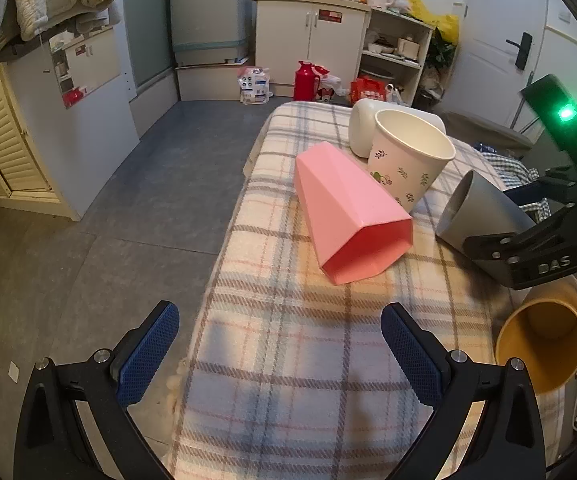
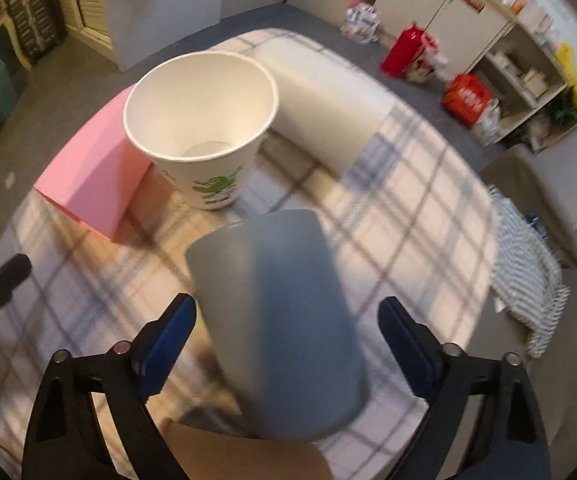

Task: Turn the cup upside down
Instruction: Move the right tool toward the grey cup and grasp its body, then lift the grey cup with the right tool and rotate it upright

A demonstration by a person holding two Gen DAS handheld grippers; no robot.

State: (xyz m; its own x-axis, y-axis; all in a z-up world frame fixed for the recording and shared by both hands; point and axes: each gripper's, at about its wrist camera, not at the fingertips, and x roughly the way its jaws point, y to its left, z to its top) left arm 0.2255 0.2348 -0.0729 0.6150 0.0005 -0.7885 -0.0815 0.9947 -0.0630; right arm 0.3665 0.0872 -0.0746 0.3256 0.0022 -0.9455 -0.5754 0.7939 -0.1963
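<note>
A grey cup (image 2: 276, 320) lies between the fingers of my right gripper (image 2: 286, 330), tilted, with gaps on both sides; the jaws are open around it. In the left wrist view the grey cup (image 1: 476, 212) is tipped with its mouth to the left, and the right gripper (image 1: 536, 248) reaches in over it. My left gripper (image 1: 280, 344) is open and empty over the near edge of the plaid-covered table (image 1: 288, 380). A pink cup (image 1: 348, 216) lies on its side. A white paper cup (image 1: 404, 160) with a leaf print stands upright.
A white cup (image 2: 328, 108) lies on its side behind the paper cup. A yellow cup (image 1: 540, 340) lies at the table's right edge. The floor drops away left of the table. A cabinet, shelves and a red flask (image 1: 306, 80) stand behind.
</note>
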